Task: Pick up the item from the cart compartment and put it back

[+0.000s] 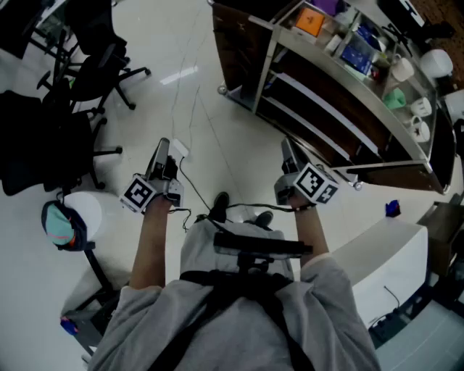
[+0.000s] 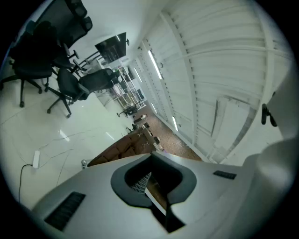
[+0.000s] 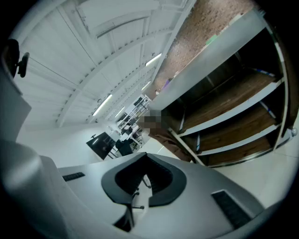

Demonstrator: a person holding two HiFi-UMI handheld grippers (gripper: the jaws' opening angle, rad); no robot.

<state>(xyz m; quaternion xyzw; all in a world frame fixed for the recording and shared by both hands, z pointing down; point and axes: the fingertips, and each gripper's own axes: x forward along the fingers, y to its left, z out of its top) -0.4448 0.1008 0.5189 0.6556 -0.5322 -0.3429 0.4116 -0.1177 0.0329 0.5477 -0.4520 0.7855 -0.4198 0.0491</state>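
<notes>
The left gripper (image 1: pixel 162 148) and right gripper (image 1: pixel 288 148) are held out over the pale floor (image 1: pixel 181 94), both short of the cart (image 1: pixel 270 61). Its top compartments hold an orange box (image 1: pixel 310 20), a blue packet (image 1: pixel 357 52) and white cups (image 1: pixel 420 109); which one is the task's item cannot be told.

In the left gripper view, the left gripper (image 2: pixel 152 158) has its jaws pressed together with nothing between them, and office chairs (image 2: pixel 70 79) stand beyond.

In the right gripper view, the right gripper (image 3: pixel 145 156) is likewise closed and empty, with the cart's brown shelves (image 3: pixel 233 121) at right.
</notes>
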